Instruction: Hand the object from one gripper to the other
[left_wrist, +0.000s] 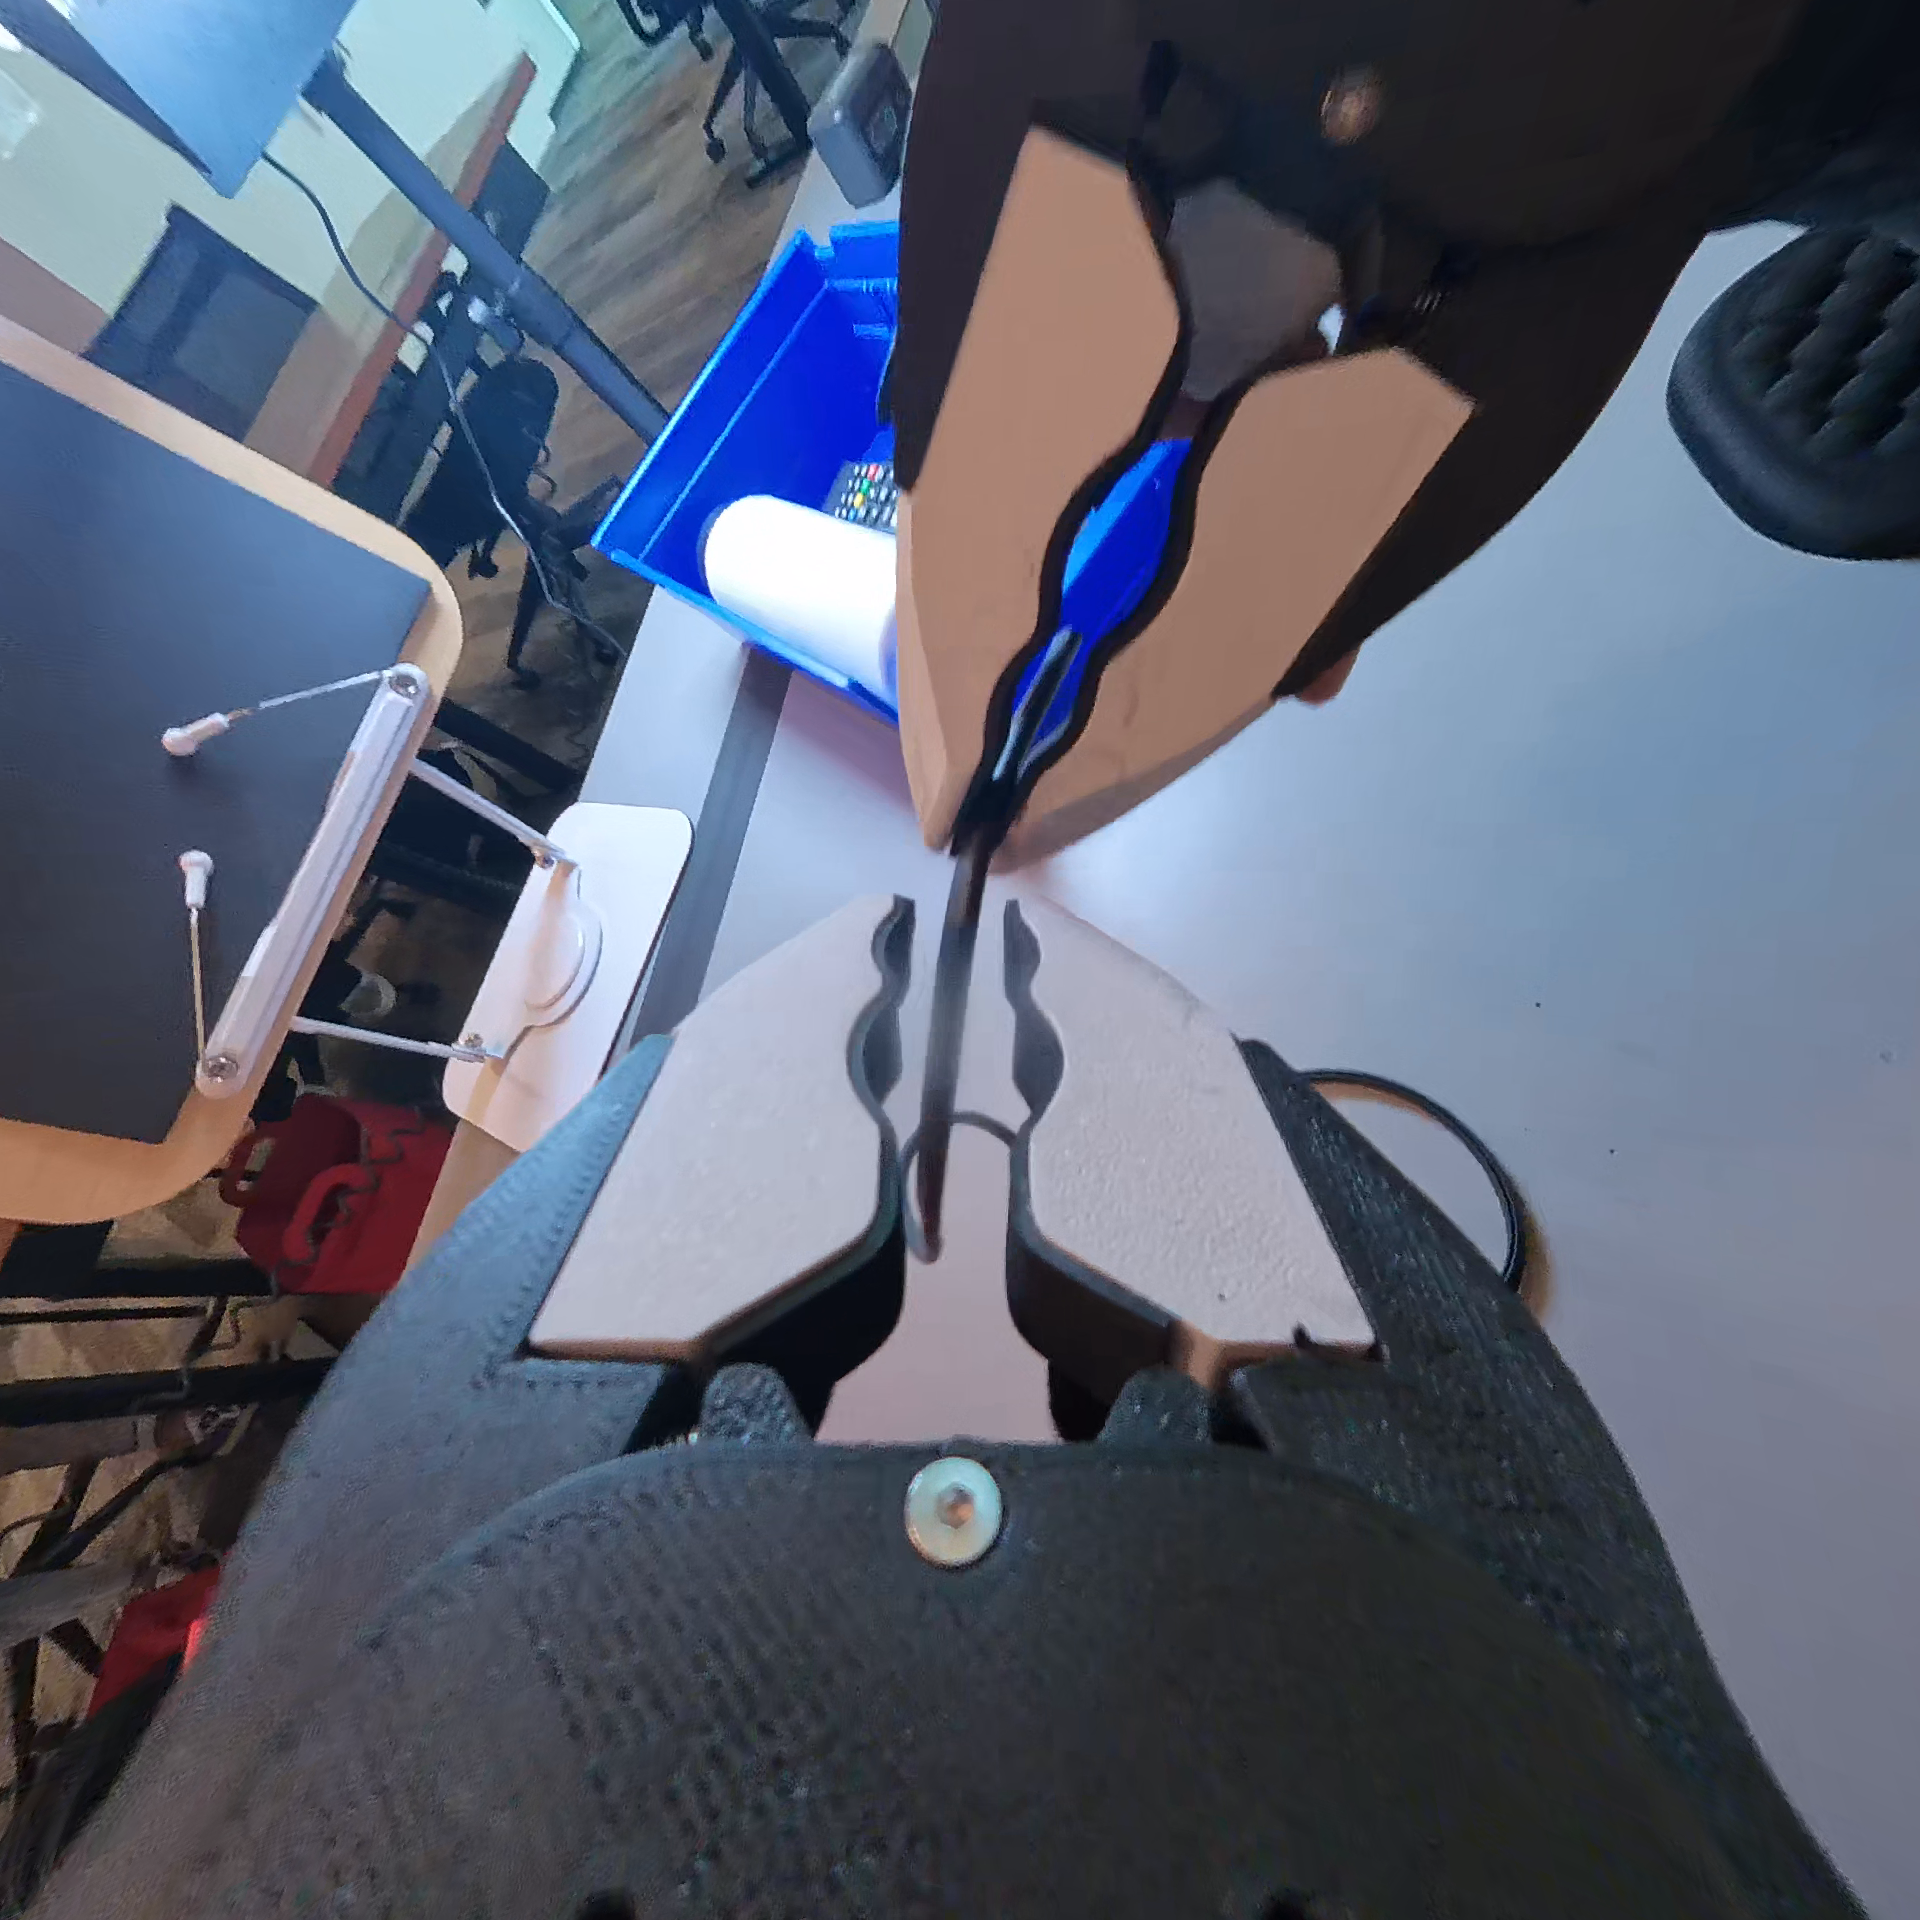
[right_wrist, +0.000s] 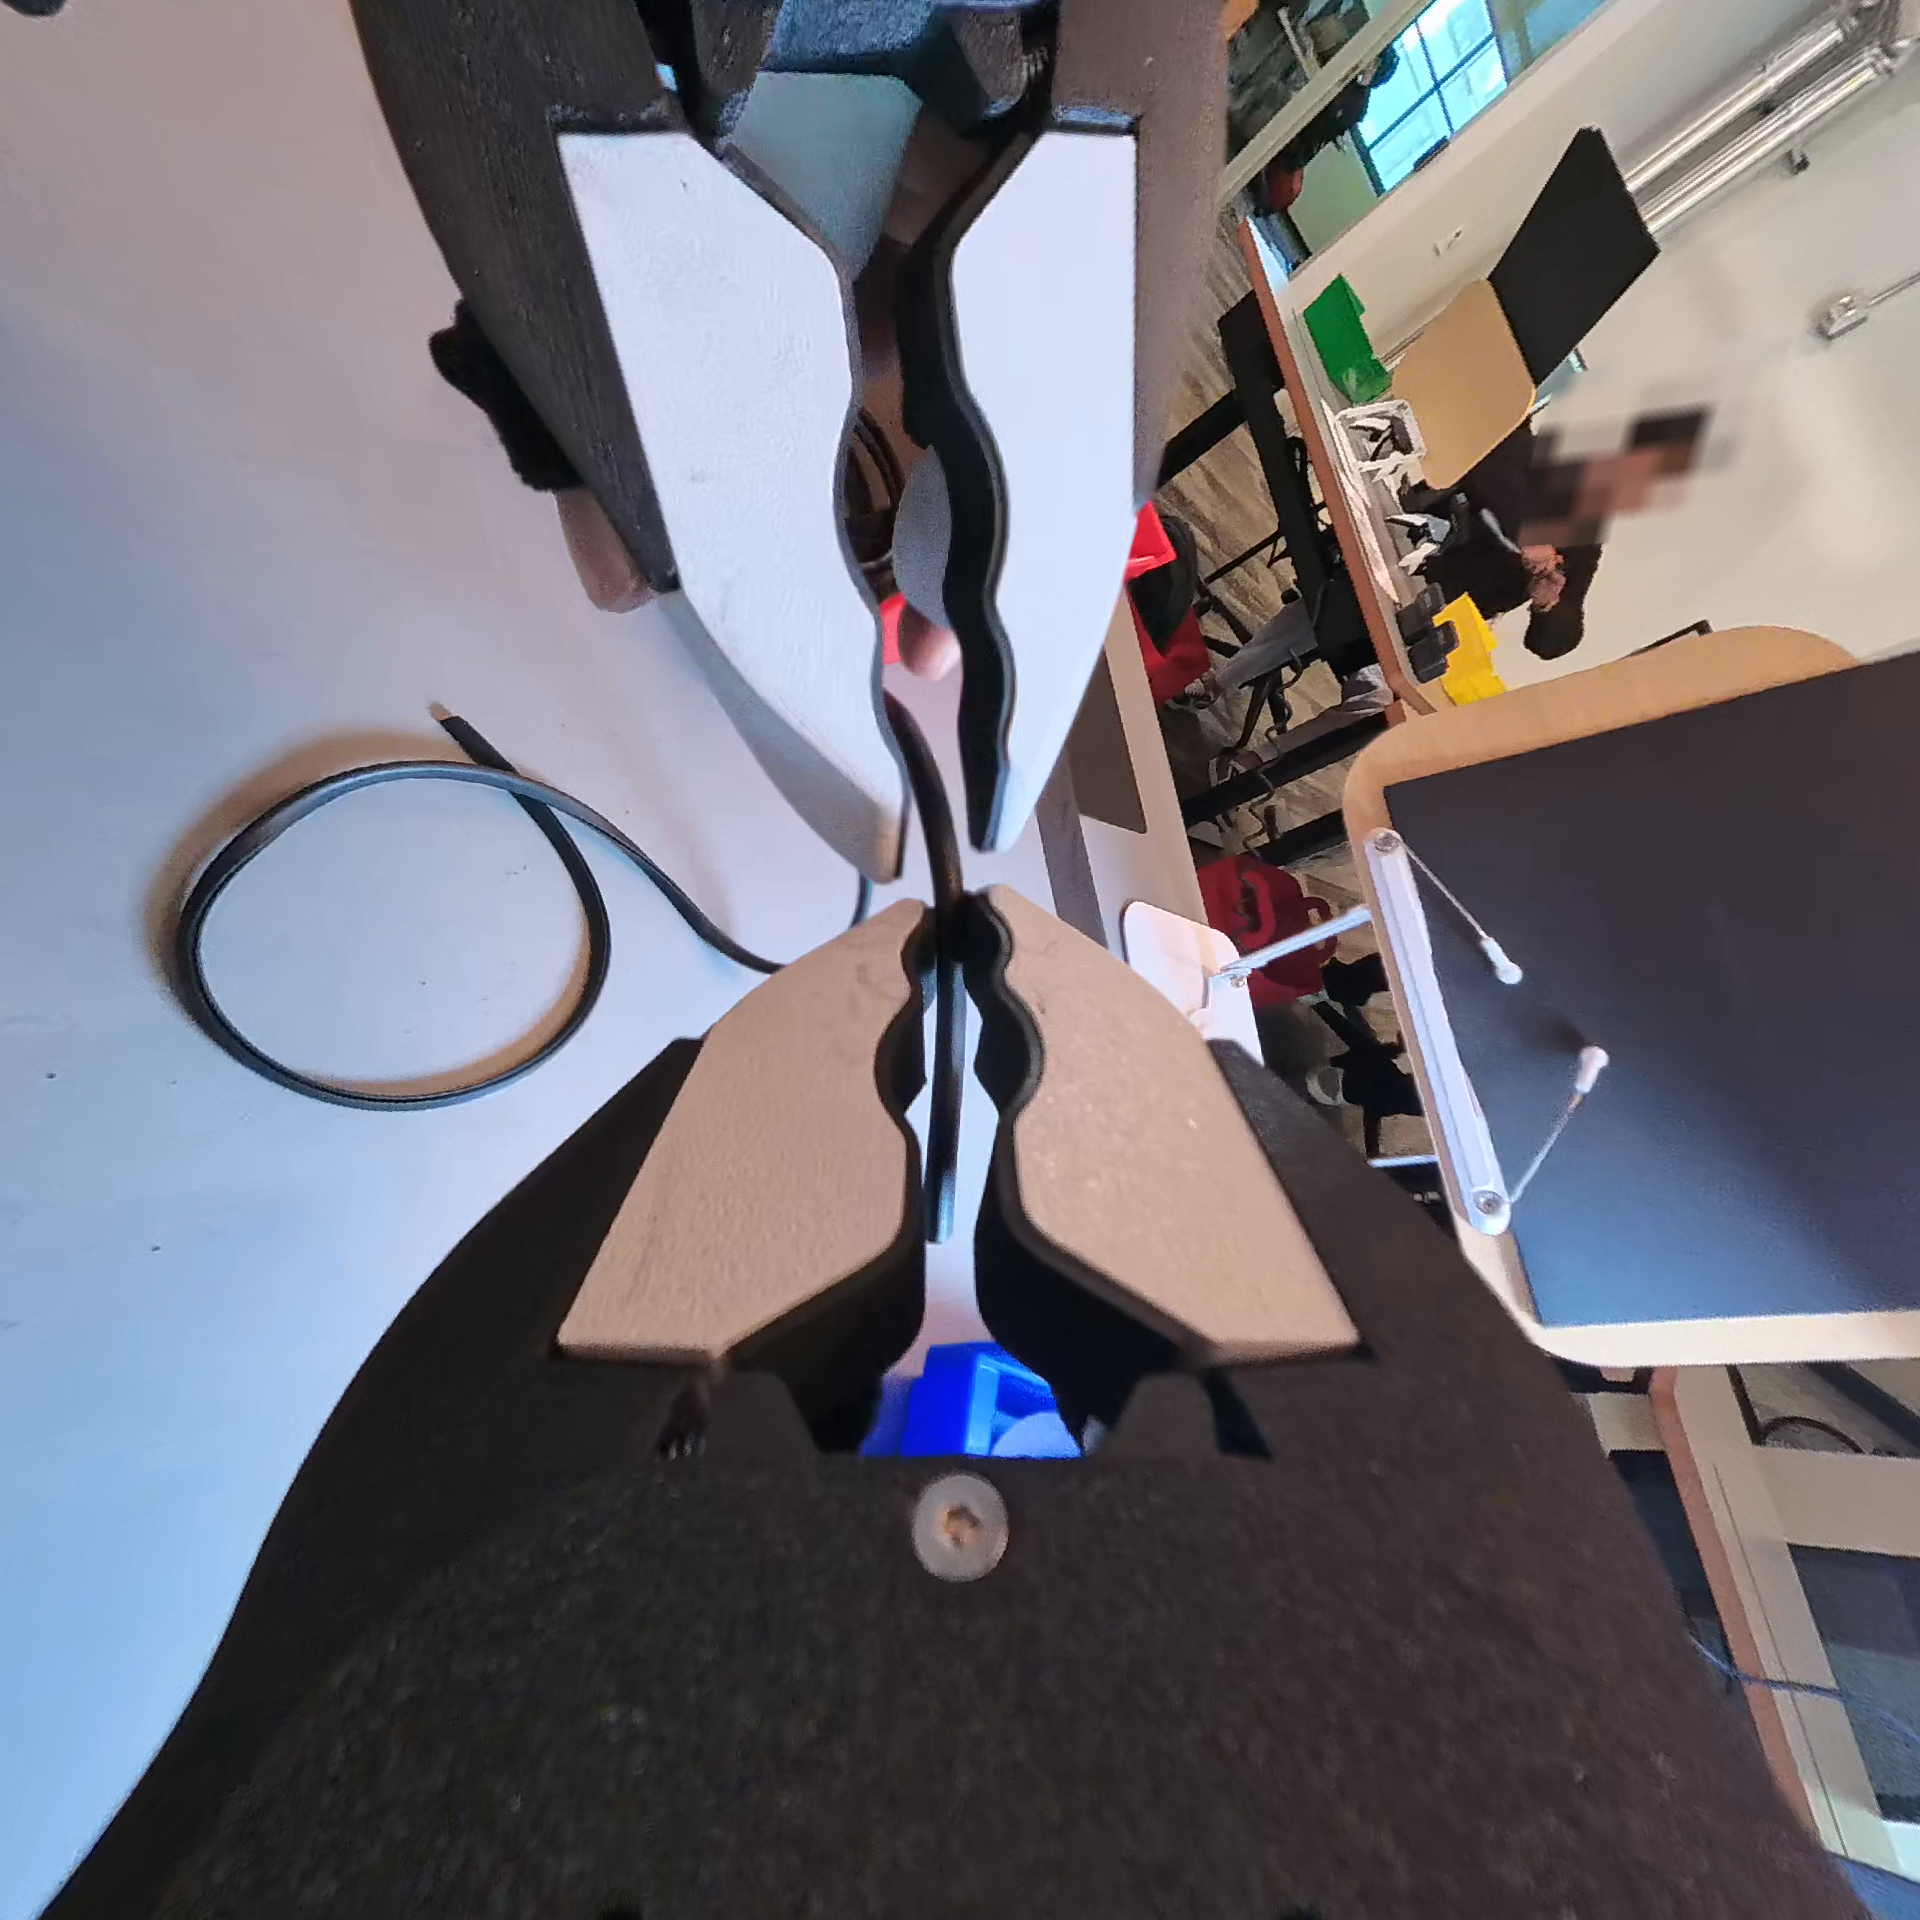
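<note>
A flat black cable (left_wrist: 951, 997) runs between the two grippers, which meet tip to tip above the pale table (left_wrist: 1455, 935). My right gripper (right_wrist: 948, 914) is shut on the cable near one end; it also shows in the left wrist view (left_wrist: 971, 831). My left gripper (left_wrist: 956, 909) is open, its fingers on either side of the cable with a gap on both sides; it also shows in the right wrist view (right_wrist: 935, 847). The rest of the cable (right_wrist: 395, 771) lies in a loop on the table (right_wrist: 208, 416).
A blue bin (left_wrist: 769, 416) with a white roll (left_wrist: 800, 582) and a remote stands at the table's far edge. A black chair (left_wrist: 1808, 395) is nearby. A black-topped side table (right_wrist: 1714, 987) stands off the table's edge. A person (right_wrist: 1507, 540) sits at a far desk. My left and right fingertips are right by each other.
</note>
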